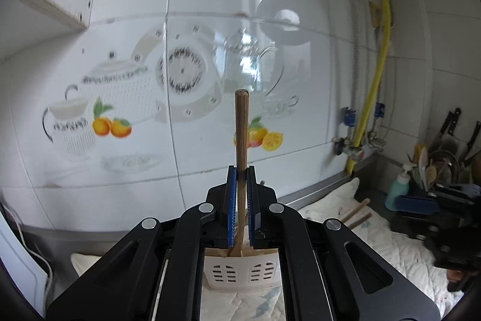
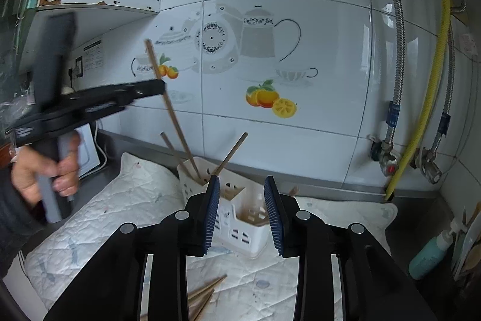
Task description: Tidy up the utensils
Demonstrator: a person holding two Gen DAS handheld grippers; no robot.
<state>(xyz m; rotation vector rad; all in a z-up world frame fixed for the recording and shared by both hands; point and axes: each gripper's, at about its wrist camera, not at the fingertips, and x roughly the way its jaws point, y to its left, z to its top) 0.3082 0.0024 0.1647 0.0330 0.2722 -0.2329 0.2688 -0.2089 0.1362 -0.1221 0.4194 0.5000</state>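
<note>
1. Left wrist view: the left gripper (image 1: 241,170) is pinching one chopstick (image 1: 241,128) upright above the white holder (image 1: 240,270).
2. The right gripper (image 2: 242,185) is hanging spread and empty.
3. Loose chopsticks (image 2: 204,295) are lying on the quilted mat (image 2: 126,200); they look light, stiff and thin, best pinched mid-shaft.

From my left wrist view, the lower end of the clamped chopstick (image 1: 241,140) is hidden behind the left gripper (image 1: 240,174), whose body also covers most of the white holder (image 1: 240,271). From my right wrist view, the left gripper (image 2: 160,87) and the hand (image 2: 45,170) holding it are motion-blurred, and the loose chopsticks (image 2: 204,295) on the quilted mat (image 2: 120,206) are cut off behind the right gripper (image 2: 242,194). The items in the rack (image 1: 445,167) at the right edge are too small to identify.
</note>
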